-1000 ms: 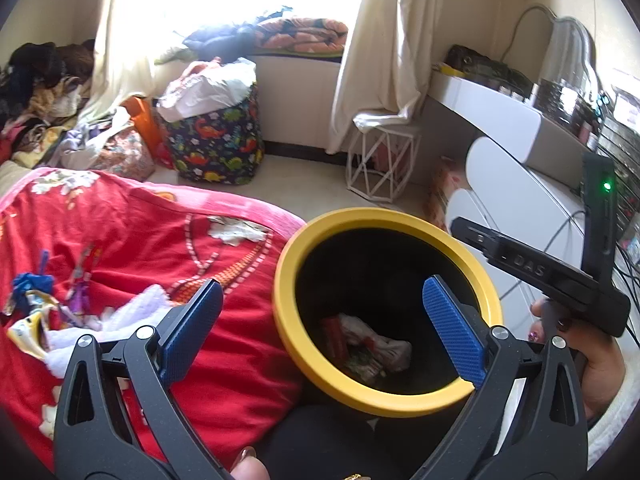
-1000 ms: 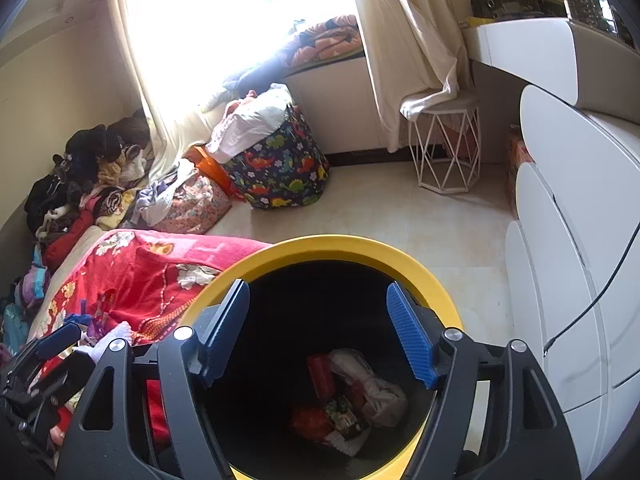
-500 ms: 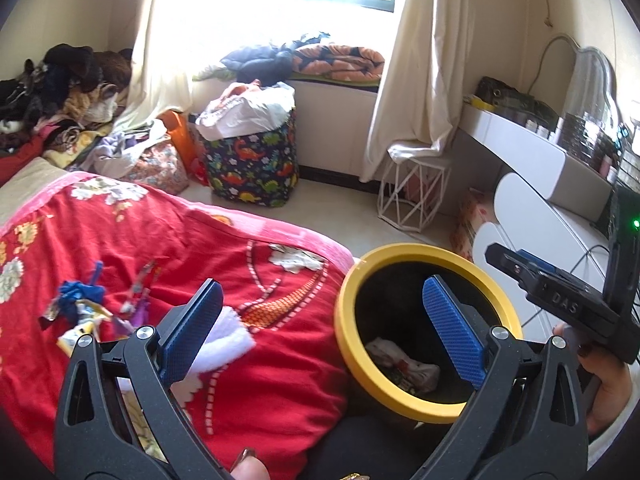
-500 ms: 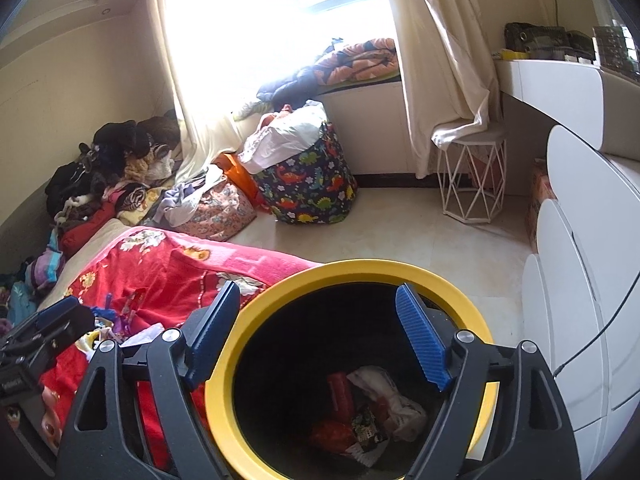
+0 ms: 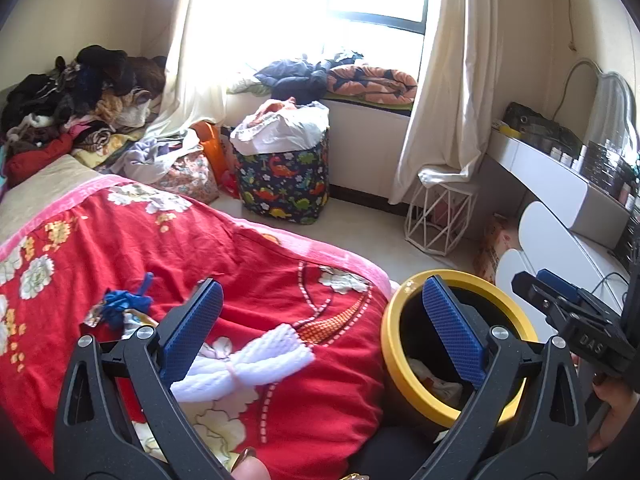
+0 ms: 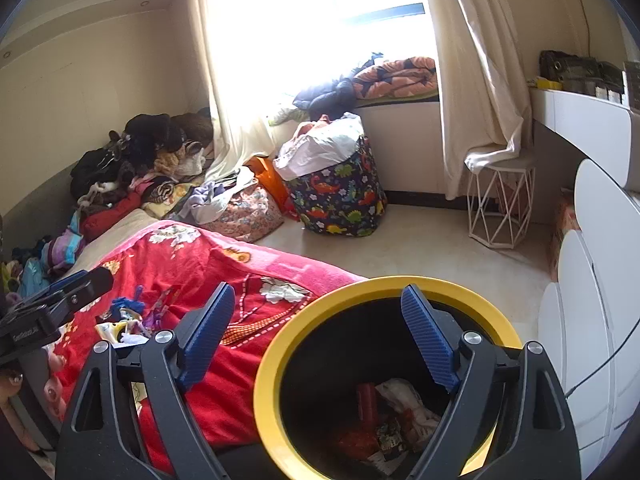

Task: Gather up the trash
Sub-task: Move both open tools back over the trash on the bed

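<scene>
Left gripper angled downward over the red floral blanket, blue pads spread wide and gripping nothing, white cloth bow lying between them, blue scrap off to the left, yellow-rimmed bin at the bed's edge behind the right pad. Over to the right wrist view: right gripper tilted down above that bin, jaws opening, nothing pinched, wrappers and crumpled trash at the bottom, left gripper poking in at far left.
</scene>
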The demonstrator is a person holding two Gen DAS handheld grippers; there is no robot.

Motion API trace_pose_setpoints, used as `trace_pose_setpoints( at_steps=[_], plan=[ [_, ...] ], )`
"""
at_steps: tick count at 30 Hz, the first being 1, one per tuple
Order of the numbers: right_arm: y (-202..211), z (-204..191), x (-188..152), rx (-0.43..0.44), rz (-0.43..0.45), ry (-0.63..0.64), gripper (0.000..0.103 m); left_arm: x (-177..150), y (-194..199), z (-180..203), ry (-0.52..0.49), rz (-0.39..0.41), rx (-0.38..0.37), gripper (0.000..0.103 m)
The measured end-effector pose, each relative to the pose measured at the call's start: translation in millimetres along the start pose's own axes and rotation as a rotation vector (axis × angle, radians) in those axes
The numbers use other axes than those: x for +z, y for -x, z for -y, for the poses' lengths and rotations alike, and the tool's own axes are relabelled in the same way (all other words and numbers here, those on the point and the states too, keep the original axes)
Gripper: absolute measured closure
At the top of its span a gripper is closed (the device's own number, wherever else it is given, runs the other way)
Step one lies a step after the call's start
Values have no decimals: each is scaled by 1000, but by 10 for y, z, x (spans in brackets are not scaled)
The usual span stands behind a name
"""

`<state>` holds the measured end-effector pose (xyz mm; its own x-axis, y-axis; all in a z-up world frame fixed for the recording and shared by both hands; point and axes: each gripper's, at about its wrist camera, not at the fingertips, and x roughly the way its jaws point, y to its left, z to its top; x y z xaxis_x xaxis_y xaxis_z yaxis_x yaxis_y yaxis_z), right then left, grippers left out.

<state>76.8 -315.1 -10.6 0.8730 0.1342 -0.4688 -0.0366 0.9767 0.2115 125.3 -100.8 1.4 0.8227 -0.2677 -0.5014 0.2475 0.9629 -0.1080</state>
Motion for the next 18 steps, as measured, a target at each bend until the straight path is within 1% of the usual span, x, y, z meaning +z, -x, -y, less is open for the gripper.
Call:
trace_pose_setpoints(
  at_steps=[8, 18],
  plan=[
    [19, -273, 15, 45, 11, 70, 19, 43, 79, -231, 29, 23, 46, 11],
    [-71, -655, 1, 112, -13, 159, 16, 64, 121, -574, 91, 35, 107, 11]
  ],
)
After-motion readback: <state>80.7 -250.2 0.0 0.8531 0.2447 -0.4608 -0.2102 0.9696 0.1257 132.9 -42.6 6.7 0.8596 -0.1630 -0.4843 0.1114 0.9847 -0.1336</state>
